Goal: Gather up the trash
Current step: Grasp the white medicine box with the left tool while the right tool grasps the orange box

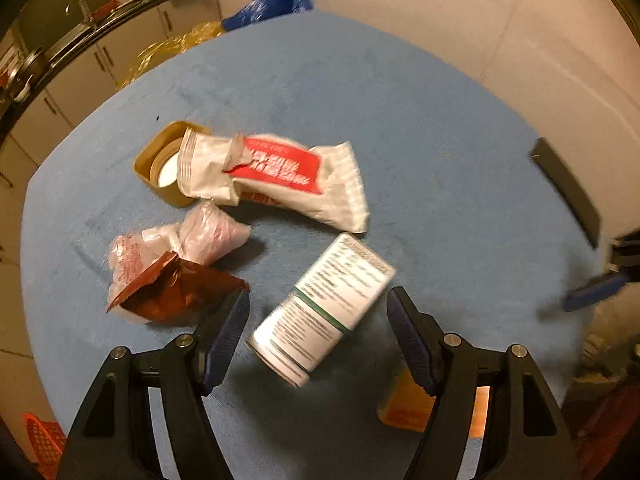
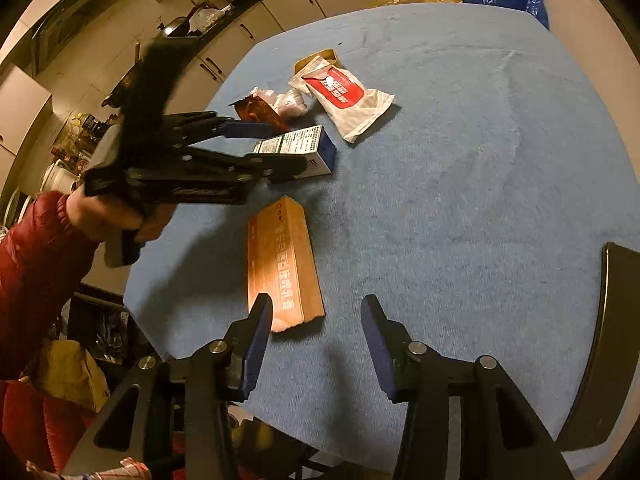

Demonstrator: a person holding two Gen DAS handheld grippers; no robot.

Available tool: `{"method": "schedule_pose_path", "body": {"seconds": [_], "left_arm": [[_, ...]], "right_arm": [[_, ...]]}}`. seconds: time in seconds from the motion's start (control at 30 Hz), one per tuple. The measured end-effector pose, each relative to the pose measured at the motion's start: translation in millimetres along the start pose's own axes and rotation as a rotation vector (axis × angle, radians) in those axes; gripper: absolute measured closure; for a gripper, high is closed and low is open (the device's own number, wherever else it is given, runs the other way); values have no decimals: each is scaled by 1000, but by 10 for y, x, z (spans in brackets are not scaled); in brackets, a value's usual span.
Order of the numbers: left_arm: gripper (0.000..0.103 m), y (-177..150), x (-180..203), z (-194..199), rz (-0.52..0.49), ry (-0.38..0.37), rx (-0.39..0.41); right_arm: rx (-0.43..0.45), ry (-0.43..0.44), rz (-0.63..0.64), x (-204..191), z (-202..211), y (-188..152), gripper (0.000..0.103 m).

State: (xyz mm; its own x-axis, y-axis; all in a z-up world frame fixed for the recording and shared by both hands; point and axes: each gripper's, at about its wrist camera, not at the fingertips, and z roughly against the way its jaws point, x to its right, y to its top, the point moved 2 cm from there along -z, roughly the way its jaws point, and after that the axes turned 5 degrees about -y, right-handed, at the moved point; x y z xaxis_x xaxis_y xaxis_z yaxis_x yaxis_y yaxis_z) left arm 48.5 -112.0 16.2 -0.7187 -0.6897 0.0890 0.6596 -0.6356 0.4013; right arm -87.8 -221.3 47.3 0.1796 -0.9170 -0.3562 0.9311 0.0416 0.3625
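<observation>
My left gripper (image 1: 318,334) stands spread around the white carton (image 1: 324,308), pads clear of it. Brown wrapper (image 1: 176,292) lies at nine o'clock. My right gripper (image 2: 316,344) hangs spread, empty. Step: grasping. Next, I judge: close squarely, then lift.

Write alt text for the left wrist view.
The left gripper hovers with open jaws around a white carton lying on a blue tablecloth. Beyond it lie a red-and-white pouch, crumpled wrappers and a gold box.

bare blue tablecloth (image 2: 460,200) right, litter left
</observation>
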Motion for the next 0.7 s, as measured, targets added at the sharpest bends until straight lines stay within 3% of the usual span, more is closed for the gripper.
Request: {"method": "schedule_pose_path", "body": {"seconds": [0.1,0.27,0.5,0.7], "left_arm": [[69,-17,-28,-38,27,15,-8],[70,-207,31,53,46,38,24],[70,-616,-74,535,233,10,137],[70,-1035,-195,872,377,72,209]], "right_arm": [[2,-8,8,-23,-17,17,50],[-5,-21,67,-174,-119,109,40],[-46,-55,208,-521,-423,197,35],[-95,-135,277,-687,-753,249,35]]}}
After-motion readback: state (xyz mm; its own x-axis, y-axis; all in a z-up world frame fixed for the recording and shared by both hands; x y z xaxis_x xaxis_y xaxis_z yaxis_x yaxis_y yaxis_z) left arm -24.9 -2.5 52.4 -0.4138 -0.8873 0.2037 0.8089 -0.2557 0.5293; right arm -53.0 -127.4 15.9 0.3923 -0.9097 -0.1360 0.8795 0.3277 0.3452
